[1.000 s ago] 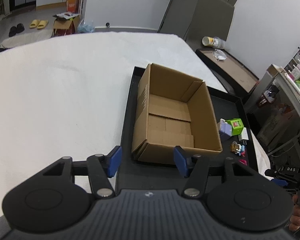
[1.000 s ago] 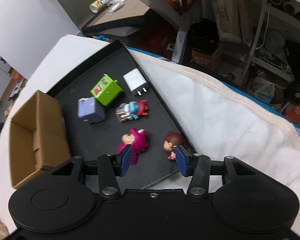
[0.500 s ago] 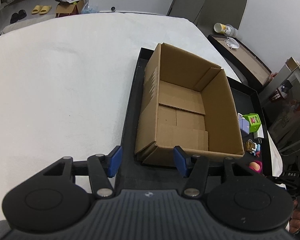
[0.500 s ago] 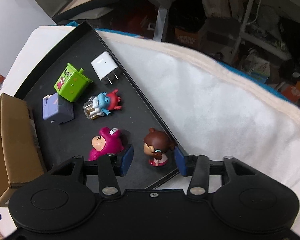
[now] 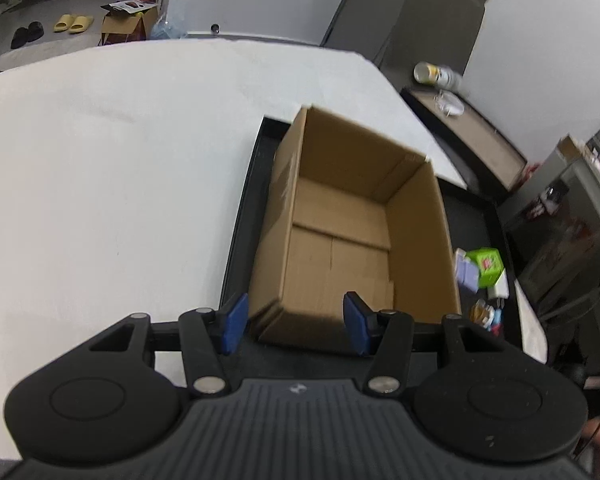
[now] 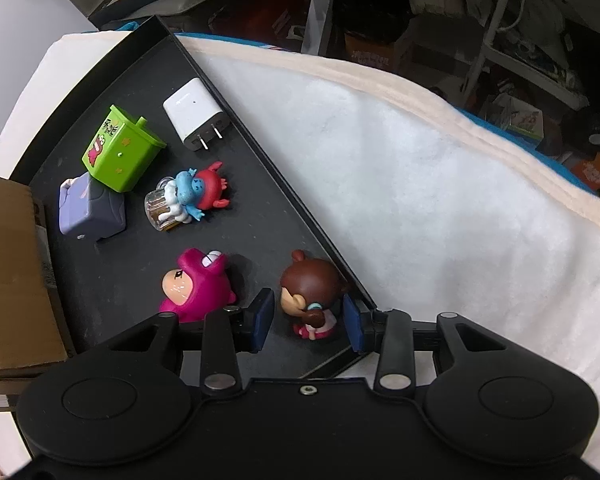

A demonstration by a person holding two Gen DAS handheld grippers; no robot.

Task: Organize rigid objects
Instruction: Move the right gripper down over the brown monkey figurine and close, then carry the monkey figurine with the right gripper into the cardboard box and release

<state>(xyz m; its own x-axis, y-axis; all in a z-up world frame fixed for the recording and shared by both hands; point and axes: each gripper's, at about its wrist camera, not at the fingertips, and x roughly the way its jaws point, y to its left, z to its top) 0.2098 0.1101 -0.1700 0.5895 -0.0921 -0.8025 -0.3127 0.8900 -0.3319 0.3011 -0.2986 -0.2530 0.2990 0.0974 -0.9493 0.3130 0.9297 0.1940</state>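
An open, empty cardboard box (image 5: 352, 232) stands on a black tray (image 6: 244, 240). My left gripper (image 5: 296, 322) is open and empty at the box's near wall. On the tray lie a brown-haired figurine (image 6: 312, 292), a pink figurine (image 6: 196, 284), a blue-and-red figurine with a glass mug (image 6: 188, 196), a green toy bin (image 6: 120, 148), a purple block (image 6: 88, 208) and a white charger (image 6: 196, 116). My right gripper (image 6: 308, 322) is open, its fingers on either side of the brown-haired figurine, at the tray's near corner.
The tray lies on a white cloth (image 6: 420, 184) over the table. The box's wall (image 6: 12, 272) is left of the toys. Shelves and clutter (image 6: 520, 40) stand beyond the table's right edge. A low side table with a can (image 5: 432, 74) is behind.
My right gripper has moved forward so the brown-haired figurine now sits between its open fingers. My left gripper has shifted slightly over the box's near wall.
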